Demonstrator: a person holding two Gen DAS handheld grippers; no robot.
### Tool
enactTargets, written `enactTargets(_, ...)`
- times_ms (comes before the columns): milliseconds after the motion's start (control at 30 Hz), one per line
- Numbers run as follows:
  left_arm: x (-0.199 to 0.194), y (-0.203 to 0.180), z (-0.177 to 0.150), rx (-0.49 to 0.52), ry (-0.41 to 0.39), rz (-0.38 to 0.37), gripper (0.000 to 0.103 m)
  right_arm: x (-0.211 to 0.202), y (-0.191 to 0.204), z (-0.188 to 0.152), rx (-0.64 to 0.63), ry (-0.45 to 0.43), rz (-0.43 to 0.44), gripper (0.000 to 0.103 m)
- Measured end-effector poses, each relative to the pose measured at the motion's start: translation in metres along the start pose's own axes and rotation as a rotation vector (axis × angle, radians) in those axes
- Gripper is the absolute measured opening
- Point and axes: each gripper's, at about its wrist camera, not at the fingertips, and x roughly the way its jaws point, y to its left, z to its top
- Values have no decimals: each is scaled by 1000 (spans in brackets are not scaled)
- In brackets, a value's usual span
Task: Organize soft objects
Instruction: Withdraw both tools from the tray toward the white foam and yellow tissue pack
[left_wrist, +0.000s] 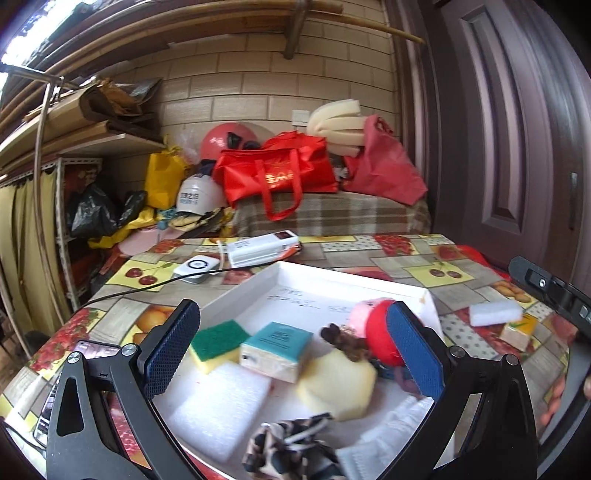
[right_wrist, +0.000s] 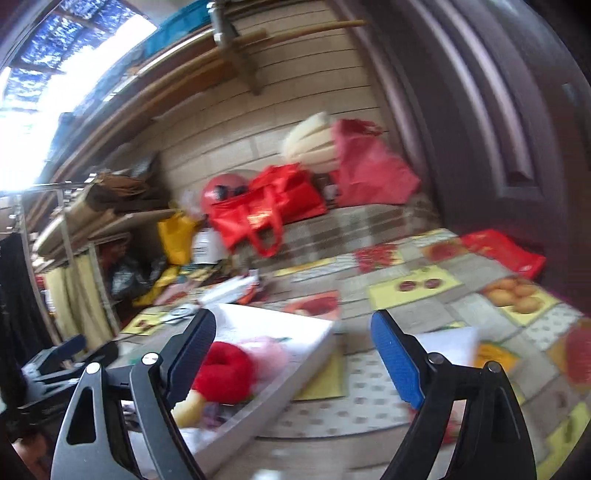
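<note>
Meanwhile, both grippers, left (left_wrist: 291, 354) and right (right_wrist: 293, 363), gape empty | risk: right sweep, blurred, knocks white tray (left_wrist: 258, 284) rim, spilling sponges.

A shallow white tray (left_wrist: 258, 286) holds most of the soft things. At its nine o'clock side lies a green-topped yellow sponge (left_wrist: 218, 341), flat, touching a teal-topped tissue pack (left_wrist: 275, 349) just to its right. A white foam pad (left_wrist: 218, 402) lies flat at seven o'clock, below both. In the middle sits a pale yellow plush (left_wrist: 338, 384) with a brown tuft, and behind it, toward three o'clock, a red and pink plush (left_wrist: 376, 328). A leopard-print scrunchie (left_wrist: 291, 450) lies at six o'clock, a white cloth (left_wrist: 391, 435) beside it. Outside the tray, at three o'clock on the surface, a white sponge block (left_wrist: 495, 312) rests against a small orange pack (left_wrist: 519, 330).
</note>
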Motion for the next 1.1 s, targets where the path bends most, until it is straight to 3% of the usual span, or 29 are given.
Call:
enactTargets(233,-5,-14,0,29,2,-74,102,-19,-44,5,61,42,-137,86)
enactTargets(400,-8,-28,-1,68,9,-127,102,-35,-77,11,27,72,-203,86)
enactTargets(567,-12,-44,-3,99,22,-195,102,-36,-116,10,-4,229,-303,87)
enactTargets(700,-14,-55,-3,123,29,-232,102,-28,-128,5,22,337,-245,87)
enactTargets(867,-16,-63,-3,141,33,-251,102,11,-93,0,-196,440,-115,87)
enactTargets(1100,-12,-73,-4,141,69,-272,102,59,-101,-10,-264,593,-124,85)
